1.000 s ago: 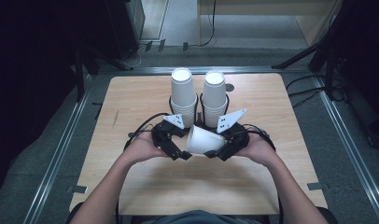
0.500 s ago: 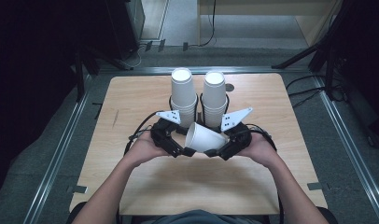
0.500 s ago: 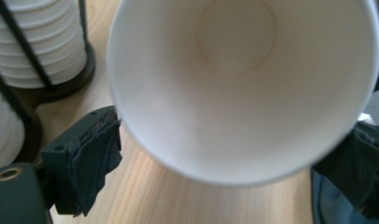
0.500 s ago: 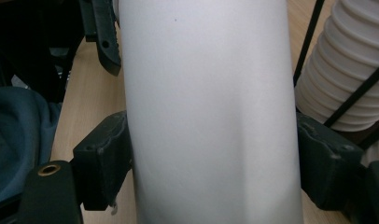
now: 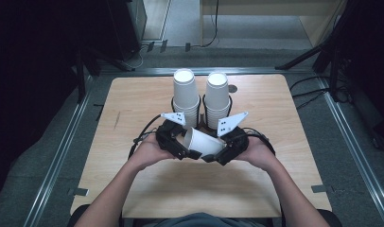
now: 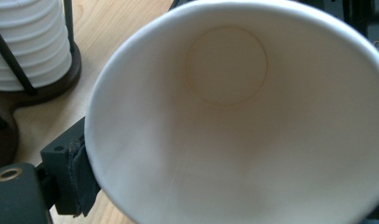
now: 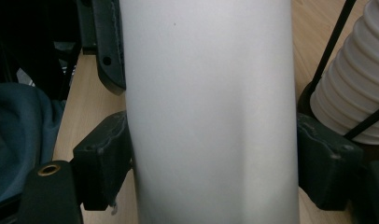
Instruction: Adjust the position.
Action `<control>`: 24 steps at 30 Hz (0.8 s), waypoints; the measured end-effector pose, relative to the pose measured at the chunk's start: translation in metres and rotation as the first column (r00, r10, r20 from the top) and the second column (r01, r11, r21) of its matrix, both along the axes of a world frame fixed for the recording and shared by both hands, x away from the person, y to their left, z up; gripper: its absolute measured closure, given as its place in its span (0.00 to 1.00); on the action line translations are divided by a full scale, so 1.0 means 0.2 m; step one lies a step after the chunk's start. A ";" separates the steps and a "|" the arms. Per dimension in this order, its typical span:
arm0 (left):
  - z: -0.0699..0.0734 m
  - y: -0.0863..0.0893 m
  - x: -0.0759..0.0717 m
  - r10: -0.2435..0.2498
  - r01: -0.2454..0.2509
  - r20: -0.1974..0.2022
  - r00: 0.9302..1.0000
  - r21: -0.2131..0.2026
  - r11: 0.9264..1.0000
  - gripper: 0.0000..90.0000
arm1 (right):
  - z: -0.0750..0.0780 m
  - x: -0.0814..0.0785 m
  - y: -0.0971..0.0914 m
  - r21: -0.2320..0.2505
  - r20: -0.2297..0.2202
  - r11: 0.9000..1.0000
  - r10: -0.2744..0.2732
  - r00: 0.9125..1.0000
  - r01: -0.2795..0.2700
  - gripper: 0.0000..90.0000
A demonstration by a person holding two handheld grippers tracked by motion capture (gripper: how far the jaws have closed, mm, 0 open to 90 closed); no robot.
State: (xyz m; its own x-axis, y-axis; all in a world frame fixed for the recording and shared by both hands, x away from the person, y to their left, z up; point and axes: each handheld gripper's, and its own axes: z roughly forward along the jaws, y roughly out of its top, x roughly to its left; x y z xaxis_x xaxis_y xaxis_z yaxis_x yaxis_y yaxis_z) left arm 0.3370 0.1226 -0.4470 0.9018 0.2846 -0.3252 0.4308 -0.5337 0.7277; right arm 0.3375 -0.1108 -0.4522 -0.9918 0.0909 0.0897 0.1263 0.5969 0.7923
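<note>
Fingers of the right gripper (image 5: 217, 155) press on both sides of a white paper cup (image 5: 203, 142), one dark finger (image 7: 103, 161) on each flank of its wall in the right gripper view. The left gripper (image 5: 183, 150) meets the cup at its open end; one of its fingers (image 6: 68, 175) lies against the outside of the rim, and the other seems to be hidden behind the cup, so its grip cannot be told for certain.

The cup lies on its side between the two hands, just above the tabletop (image 5: 275, 109) and near the person's edge. It is plain, smooth and tapered.

Looking into the mouth, the left gripper view shows the round bottom ringed by a faint tan line. From above, the high view shows two stacks of cups (image 5: 186, 94) in a dark holder (image 5: 202, 120) just behind the grippers.
</note>
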 end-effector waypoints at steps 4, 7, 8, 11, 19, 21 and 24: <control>0.01 0.01 0.00 -0.008 0.008 -0.009 1.000 0.003 1.000 0.11 | 0.00 0.00 0.00 0.001 -0.005 1.000 0.007 1.000 -0.007 0.23; 0.02 0.01 -0.01 -0.011 0.011 -0.005 1.000 0.012 1.000 0.13 | 0.00 0.00 0.00 0.000 -0.008 1.000 0.008 1.000 -0.008 0.23; 0.02 0.01 -0.01 -0.016 0.016 -0.005 1.000 0.018 1.000 0.14 | 0.00 0.00 0.00 -0.002 -0.010 1.000 0.010 1.000 -0.010 0.23; 0.02 0.00 -0.01 -0.023 0.023 -0.005 1.000 0.033 0.999 0.14 | 0.00 0.00 0.00 -0.016 -0.032 1.000 0.014 0.999 -0.014 0.23; 0.03 0.03 -0.01 -0.025 0.024 0.006 1.000 0.065 0.998 0.14 | -0.02 0.01 0.00 -0.063 -0.057 0.998 -0.024 0.998 0.020 0.17; 0.04 0.04 0.00 -0.028 0.028 0.003 1.000 0.072 0.997 0.14 | -0.02 0.01 -0.01 -0.067 -0.055 0.998 -0.025 0.998 0.022 0.17; 0.04 0.05 0.00 -0.026 0.025 0.005 1.000 0.094 0.995 0.14 | -0.02 0.00 -0.02 -0.067 -0.053 0.997 -0.027 0.998 0.023 0.17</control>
